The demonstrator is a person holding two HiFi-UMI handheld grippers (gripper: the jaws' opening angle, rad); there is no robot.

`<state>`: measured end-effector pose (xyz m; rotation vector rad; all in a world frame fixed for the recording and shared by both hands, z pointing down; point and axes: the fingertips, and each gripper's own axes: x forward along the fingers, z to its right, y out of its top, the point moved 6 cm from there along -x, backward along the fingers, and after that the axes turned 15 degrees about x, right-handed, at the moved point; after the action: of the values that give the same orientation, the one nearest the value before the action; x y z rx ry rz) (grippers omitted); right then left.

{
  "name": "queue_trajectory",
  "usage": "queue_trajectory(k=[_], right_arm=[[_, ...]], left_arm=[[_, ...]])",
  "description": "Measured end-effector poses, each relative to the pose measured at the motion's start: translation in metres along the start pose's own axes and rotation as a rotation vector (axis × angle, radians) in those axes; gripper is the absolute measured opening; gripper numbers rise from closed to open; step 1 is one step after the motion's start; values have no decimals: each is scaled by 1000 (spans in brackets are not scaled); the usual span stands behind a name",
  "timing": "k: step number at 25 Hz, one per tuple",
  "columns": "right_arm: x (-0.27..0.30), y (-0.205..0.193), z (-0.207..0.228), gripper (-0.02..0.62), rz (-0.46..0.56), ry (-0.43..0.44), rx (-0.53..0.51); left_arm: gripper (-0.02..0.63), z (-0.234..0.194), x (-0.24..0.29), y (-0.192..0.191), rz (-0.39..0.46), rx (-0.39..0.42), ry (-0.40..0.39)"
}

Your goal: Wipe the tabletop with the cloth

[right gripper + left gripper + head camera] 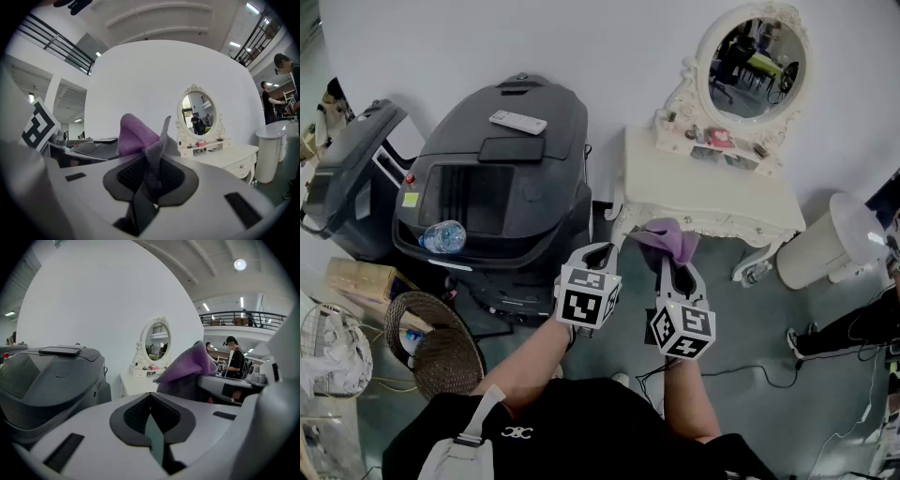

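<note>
The white dressing table (703,192) stands at 1 o'clock in the head view. Its front stretch of tabletop is bare, and small items crowd only the back ledge under the oval mirror (757,56). Its near edge runs just past the gripper tips. A grey machine (502,187) closes the table's 9 o'clock side and a white bin (830,244) stands on the floor at its 3 o'clock side, with open floor between the table's front and the person. A water bottle (442,236) lies on the machine's lower ledge and a remote (517,121) lies on its top. At 8 o'clock a wicker basket (431,342) sits on the floor, with something blue inside that is too small to tell. Both forearms reach from 6 o'clock toward 12, with the grippers side by side and the marker cubes facing up. The left gripper (598,253) has its jaws pressed together with nothing between them. The right gripper (676,262) is clamped on the purple cloth (667,241), which bunches up above its tips. In the head view the cloth overlaps the table's front left corner. In the right gripper view the table lies off at 3 o'clock, apart from the cloth.
</note>
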<state>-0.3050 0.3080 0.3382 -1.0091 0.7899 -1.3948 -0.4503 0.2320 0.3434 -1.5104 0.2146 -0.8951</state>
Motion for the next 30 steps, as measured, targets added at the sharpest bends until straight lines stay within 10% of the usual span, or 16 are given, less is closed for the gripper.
queue_trajectory(k=[20,30], right_arm=[[-5,15,100,74,-88,51,-12],[58,28,131,74,-91,60,-23]], left_arm=[[6,77,48,5,-82,-35,106],[6,51,118,23,-70,-38,96]])
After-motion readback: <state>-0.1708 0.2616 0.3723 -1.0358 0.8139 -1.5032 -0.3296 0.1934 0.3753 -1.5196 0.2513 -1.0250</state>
